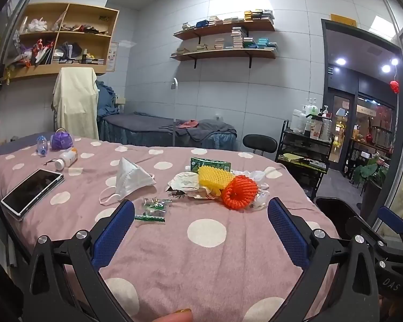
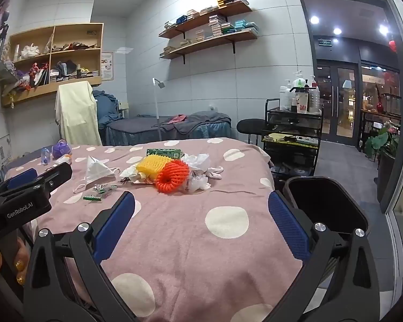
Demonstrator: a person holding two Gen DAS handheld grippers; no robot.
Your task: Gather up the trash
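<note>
Both grippers, left (image 1: pixel 201 216) & right (image 2: pixel 201 208), wide open, empty, hovering near bed edge; trash pile (image 1: pixel 215 185) far-center, bin (image 2: pixel 327 209) near right for drops.

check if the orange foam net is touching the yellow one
Touching. In the left wrist view the orange foam net overlaps the lower right edge of the yellow foam net with no blanket showing between them; the right wrist view shows the same.

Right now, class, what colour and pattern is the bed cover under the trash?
Pink with large white dots; the bed cover shows best in the left wrist view.
</note>
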